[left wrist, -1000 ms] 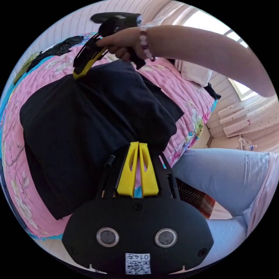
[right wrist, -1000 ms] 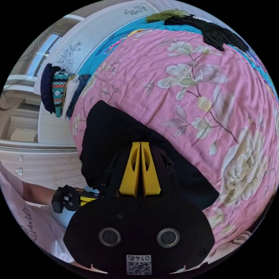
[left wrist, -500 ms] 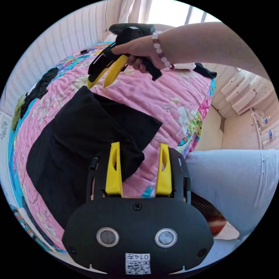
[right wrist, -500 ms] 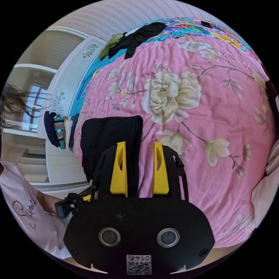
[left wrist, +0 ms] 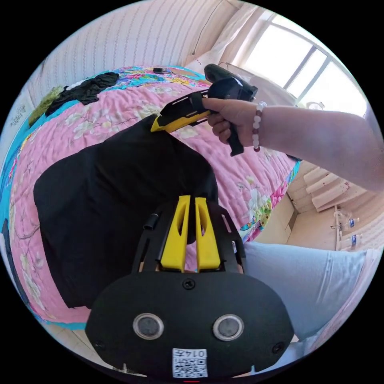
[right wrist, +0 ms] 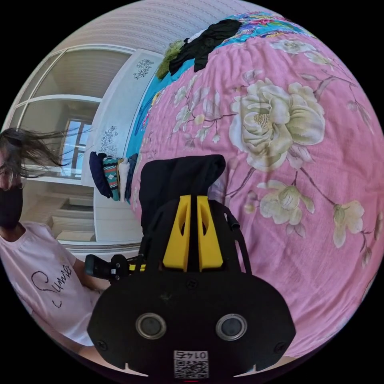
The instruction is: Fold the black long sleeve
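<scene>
The black long sleeve point(left wrist: 112, 200) lies partly folded on a pink floral bedspread point(left wrist: 100, 108). My left gripper point(left wrist: 190, 199) is shut on its near edge, close to the bed's side. Across the garment, a hand holds my right gripper point(left wrist: 157, 127), with its yellow jaws closed on the far edge. In the right gripper view, the right gripper point(right wrist: 192, 197) pinches a raised fold of the black long sleeve point(right wrist: 176, 176). The left gripper point(right wrist: 114, 267) shows low at the left, partly hidden behind the right one.
A heap of dark and green clothes point(left wrist: 82, 90) lies at the bed's far end. A stack of folded clothes point(right wrist: 110, 176) sits by the white footboard. The person's leg in light jeans point(left wrist: 296, 280) stands against the bed's side. The person point(right wrist: 44, 276) stands at the left.
Half a second ago both grippers were open and off the cloth. Now each has shut on an edge of the black long sleeve, the right one having come back down onto it.
</scene>
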The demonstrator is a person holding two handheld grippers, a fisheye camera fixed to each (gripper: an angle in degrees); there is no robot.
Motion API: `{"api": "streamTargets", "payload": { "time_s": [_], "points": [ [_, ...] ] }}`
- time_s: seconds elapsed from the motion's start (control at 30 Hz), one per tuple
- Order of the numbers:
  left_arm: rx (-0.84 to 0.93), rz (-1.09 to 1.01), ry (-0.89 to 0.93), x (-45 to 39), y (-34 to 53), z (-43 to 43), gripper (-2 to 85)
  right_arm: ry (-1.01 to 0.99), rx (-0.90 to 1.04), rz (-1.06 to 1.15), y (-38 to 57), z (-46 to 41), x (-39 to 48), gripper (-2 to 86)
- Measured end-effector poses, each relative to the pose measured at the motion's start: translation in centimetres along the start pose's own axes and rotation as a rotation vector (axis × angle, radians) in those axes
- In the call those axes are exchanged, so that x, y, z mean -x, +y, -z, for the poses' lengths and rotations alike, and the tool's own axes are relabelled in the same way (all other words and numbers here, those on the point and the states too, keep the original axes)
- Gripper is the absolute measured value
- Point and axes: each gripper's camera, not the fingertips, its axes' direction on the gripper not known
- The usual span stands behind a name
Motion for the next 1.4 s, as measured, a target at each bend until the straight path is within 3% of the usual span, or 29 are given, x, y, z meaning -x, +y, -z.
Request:
{"api": "streamTargets", "payload": {
  "time_s": [0.13, 0.3, 0.47, 0.6, 0.77, 0.87, 0.97, 1.0, 1.17, 1.3, 1.37, 1.4],
  "points": [
    [-0.138, 0.143, -0.061, 4.2, -1.0, 8.8, 0.0, -0.158, -0.063, 0.068, -2.6, -0.5, 6.0, 1.9],
    [-0.201, 0.451, -0.219, 13.6, 0.4, 18.9, 0.3, -0.209, 0.042, 0.220, -7.9, -9.9, 16.1, 2.5],
    [-0.031, 0.720, -0.259, 23.2, 4.5, 19.9, -0.6, -0.136, 0.237, 0.285, -12.0, -23.5, 21.8, 5.2],
    [0.123, 0.889, -0.223, 27.7, 6.1, 20.9, -0.7, -0.068, 0.226, 0.383, -13.4, -24.5, 24.5, 5.6],
    [-0.072, 0.858, -0.167, 28.8, 1.9, 24.2, 1.3, 0.210, 0.222, 0.540, -16.4, -25.3, 27.0, 7.1],
    [-0.136, 0.874, -0.103, 31.2, -1.4, 22.7, 9.0, 0.275, 0.295, 0.578, -18.5, -28.8, 27.9, 10.8],
    [-0.006, 0.901, -0.048, 33.3, -3.5, 19.1, 6.2, 0.208, 0.457, 0.572, -20.4, -33.7, 28.4, 8.8],
    [-0.021, 0.896, -0.033, 33.1, -4.2, 19.8, 0.7, 0.198, 0.474, 0.568, -20.7, -34.4, 28.7, 8.0],
    [-0.136, 0.902, -0.057, 29.8, -4.0, 26.6, -0.8, 0.222, 0.512, 0.736, -22.0, -38.4, 34.3, 3.9],
    [-0.042, 0.859, -0.175, 29.8, -4.5, 25.0, -0.9, 0.183, 0.588, 0.753, -23.6, -42.9, 36.3, 4.3],
    [0.071, 0.837, -0.207, 31.1, -5.1, 21.6, -0.7, 0.343, 0.623, 0.781, -24.3, -46.9, 36.6, 5.9],
    [0.034, 0.861, -0.173, 31.7, -5.2, 21.0, -0.5, 0.378, 0.645, 0.788, -24.4, -48.0, 36.4, 6.4]
  ]
}}
